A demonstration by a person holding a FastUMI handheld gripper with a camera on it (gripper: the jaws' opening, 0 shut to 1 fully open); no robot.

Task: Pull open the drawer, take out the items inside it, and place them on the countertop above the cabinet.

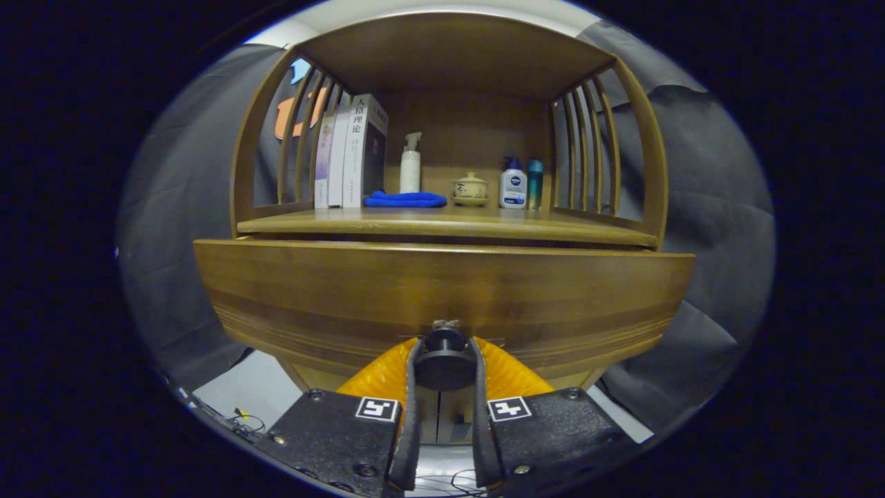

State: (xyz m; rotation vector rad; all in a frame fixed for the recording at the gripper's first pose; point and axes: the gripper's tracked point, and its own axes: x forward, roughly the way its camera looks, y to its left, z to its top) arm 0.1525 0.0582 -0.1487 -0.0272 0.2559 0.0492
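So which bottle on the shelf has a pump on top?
The tall white bottle behind the blue cloth. The short white bottle and teal bottle just have caps.

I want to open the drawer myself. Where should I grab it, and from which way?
Grab the round knob in the middle of the drawer front. It sticks straight out, so come at it head-on from the front, one finger on each side. The claw is doing just that: its fingers press the knob's two sides. Then pull straight back.
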